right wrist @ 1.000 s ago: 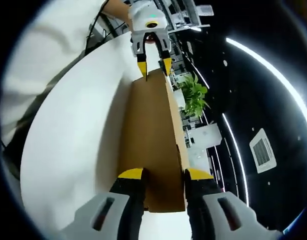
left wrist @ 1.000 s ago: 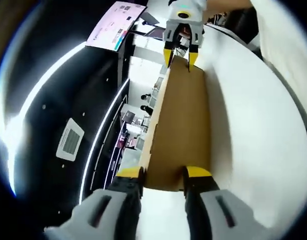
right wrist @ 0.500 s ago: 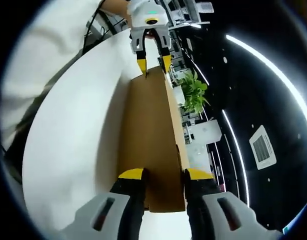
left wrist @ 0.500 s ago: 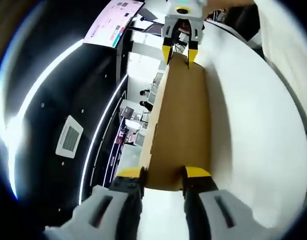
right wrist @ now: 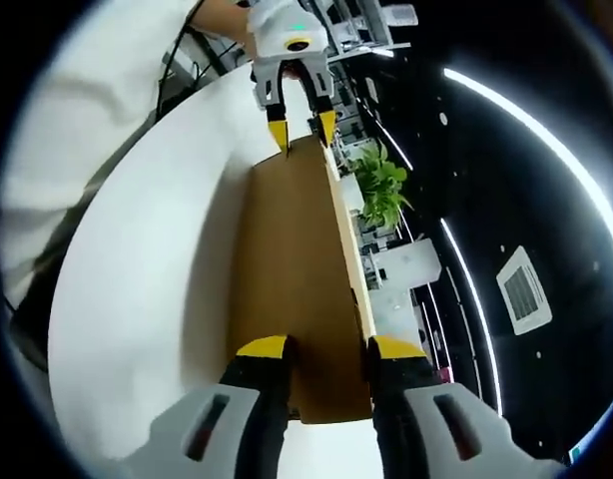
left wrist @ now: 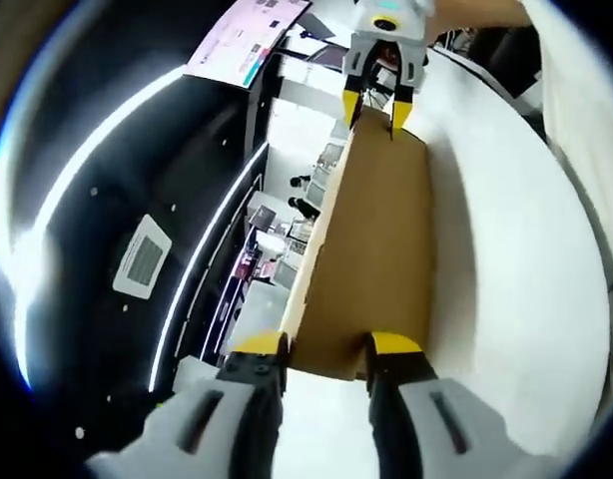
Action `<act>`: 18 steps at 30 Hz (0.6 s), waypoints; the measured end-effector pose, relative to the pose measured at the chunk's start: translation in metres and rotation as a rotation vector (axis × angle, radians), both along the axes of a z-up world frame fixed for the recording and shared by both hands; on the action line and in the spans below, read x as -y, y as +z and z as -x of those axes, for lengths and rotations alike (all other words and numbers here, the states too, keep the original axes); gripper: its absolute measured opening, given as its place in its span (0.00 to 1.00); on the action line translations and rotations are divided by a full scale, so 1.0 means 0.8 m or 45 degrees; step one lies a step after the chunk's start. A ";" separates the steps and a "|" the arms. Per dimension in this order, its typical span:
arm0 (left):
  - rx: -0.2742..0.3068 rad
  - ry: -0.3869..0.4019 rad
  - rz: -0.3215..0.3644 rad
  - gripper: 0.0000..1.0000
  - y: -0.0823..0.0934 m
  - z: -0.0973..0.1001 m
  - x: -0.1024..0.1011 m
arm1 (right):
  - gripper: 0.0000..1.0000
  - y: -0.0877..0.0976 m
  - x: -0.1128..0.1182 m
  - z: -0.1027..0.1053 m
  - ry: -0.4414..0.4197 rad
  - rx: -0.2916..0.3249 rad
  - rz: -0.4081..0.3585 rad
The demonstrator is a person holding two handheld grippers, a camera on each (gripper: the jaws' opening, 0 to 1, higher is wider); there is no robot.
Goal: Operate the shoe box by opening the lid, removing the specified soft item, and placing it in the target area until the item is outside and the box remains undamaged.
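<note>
Each claw, left point(left wrist: 324, 349) and right point(right wrist: 324, 351), is clamped on one end of the cardboard lid point(left wrist: 371, 249) held above the white bench point(left wrist: 506, 259), so the soft item's removal remains.

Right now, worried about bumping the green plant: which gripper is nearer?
Left, probably. The left gripper grips the cardboard lid at its far end by the green plant; the right gripper grips its near end.

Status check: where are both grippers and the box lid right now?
Left hand-held gripper shut on one end of the cardboard lid. Right hand-held gripper shut on the other end. Lid held above the white table. Nothing in the way.
</note>
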State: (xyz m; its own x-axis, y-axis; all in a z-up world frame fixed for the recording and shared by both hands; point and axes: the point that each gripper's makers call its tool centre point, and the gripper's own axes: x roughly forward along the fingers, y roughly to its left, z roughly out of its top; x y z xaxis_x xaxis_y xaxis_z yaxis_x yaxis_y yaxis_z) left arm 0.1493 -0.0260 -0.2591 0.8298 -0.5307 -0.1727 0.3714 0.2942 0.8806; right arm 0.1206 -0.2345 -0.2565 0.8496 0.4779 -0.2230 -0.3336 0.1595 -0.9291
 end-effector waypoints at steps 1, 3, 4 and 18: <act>-0.001 0.001 0.003 0.32 0.003 0.000 0.000 | 0.30 0.000 0.000 0.000 -0.001 0.003 0.003; -0.011 0.014 0.027 0.33 0.005 0.000 0.000 | 0.30 0.000 0.001 -0.001 -0.007 0.001 -0.004; -0.012 0.019 0.039 0.33 0.006 0.001 -0.001 | 0.30 0.000 0.002 -0.001 -0.007 0.000 -0.014; -0.033 0.079 0.147 0.34 0.012 -0.002 -0.003 | 0.31 0.007 0.007 0.000 -0.010 0.026 -0.058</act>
